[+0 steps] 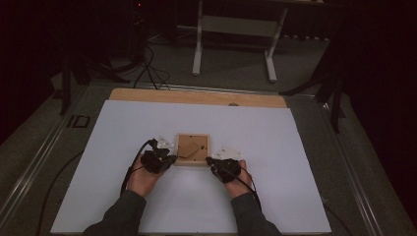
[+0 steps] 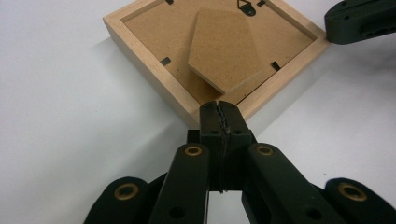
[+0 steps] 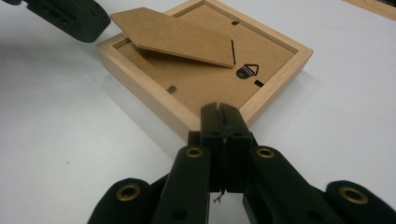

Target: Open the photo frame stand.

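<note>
Both grippers, left [image 2: 218, 108] and right [image 3: 223, 111], had their jaws shut tight, holding nothing, each at a corner of the frame [image 1: 193, 149]. A hard push could slide it away.

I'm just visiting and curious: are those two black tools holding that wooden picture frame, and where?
Neither holds it. The left tool and right tool are shut on nothing, each at a near corner of the picture frame.

White sheet [image 1: 275, 147] covering most of a wooden tabletop [image 1: 196, 97], bare wood strip along the far edge, grey carpeted floor [image 1: 231, 69] beyond, white legs of a desk frame [image 1: 235, 27], black cables [image 1: 150, 69] trailing across the floor, dark stands [image 1: 334, 88] at the sides
</note>
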`<state>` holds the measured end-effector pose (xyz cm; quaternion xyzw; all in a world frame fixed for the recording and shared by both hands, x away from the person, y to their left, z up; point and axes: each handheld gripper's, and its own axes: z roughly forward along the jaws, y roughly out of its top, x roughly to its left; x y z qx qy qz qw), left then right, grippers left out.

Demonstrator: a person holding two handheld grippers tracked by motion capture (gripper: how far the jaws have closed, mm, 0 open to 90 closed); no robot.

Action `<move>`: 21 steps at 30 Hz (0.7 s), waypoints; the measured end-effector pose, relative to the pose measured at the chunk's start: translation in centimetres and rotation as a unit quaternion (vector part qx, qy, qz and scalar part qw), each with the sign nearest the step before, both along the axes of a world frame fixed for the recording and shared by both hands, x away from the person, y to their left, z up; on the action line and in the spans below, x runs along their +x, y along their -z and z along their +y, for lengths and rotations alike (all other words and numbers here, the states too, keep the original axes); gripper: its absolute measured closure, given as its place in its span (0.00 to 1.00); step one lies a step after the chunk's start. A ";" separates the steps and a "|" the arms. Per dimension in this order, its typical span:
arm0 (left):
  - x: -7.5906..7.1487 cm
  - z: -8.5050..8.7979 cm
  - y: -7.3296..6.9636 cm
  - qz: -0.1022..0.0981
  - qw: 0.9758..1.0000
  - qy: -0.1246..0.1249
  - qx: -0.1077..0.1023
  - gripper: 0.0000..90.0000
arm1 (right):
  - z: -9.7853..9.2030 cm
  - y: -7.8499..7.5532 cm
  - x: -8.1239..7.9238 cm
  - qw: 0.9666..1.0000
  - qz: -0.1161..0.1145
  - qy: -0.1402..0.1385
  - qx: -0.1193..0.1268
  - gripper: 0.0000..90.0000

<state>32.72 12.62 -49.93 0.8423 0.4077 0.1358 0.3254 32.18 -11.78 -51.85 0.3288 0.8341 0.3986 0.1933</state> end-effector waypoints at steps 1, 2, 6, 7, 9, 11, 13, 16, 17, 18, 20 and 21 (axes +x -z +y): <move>0.1 0.0 0.1 0.002 1.000 -0.003 0.000 0.99 | 0.0 0.0 0.0 1.000 0.000 0.000 0.000 0.99; 0.2 -0.1 0.1 0.001 1.000 -0.004 -0.002 0.99 | 0.0 0.0 0.0 1.000 0.000 0.000 0.000 0.99; 0.3 -0.3 -0.2 -0.003 1.000 -0.003 -0.001 0.99 | 0.0 0.0 0.0 1.000 0.000 0.000 0.001 0.99; 0.3 -0.4 -0.3 -0.006 1.000 -0.003 -0.001 0.99 | 0.0 0.0 0.0 1.000 0.000 0.000 0.001 0.99; 0.4 -0.4 -0.6 -0.007 1.000 -0.001 -0.005 0.99 | 0.0 0.0 0.0 1.000 0.000 0.000 0.001 0.99; 0.4 -0.5 -0.8 -0.010 1.000 -0.002 -0.014 0.99 | 0.0 0.0 0.0 1.000 0.000 -0.001 0.001 0.99; 0.5 -0.6 -1.3 -0.016 0.999 -0.005 -0.028 0.98 | 0.0 0.0 0.0 1.000 0.000 0.000 0.001 0.99; 0.7 -1.0 -1.7 -0.019 0.999 -0.003 -0.033 0.97 | 0.0 0.0 0.0 1.000 0.000 -0.001 0.000 0.99; 0.7 -1.0 -1.7 -0.019 0.999 -0.003 -0.033 0.97 | 0.0 0.0 0.0 1.000 0.000 -0.001 0.000 0.99; 0.8 -1.3 -2.0 -0.020 0.999 -0.002 -0.034 0.97 | 0.0 0.0 0.0 1.000 0.000 -0.001 0.000 0.99; 0.9 -1.5 -2.1 -0.021 0.999 -0.001 -0.034 0.96 | 0.0 0.0 0.0 1.000 0.000 -0.001 0.000 0.99; 0.9 -1.6 -2.1 -0.021 0.999 0.000 -0.036 0.96 | 0.0 0.0 0.0 1.000 0.000 -0.001 0.000 0.99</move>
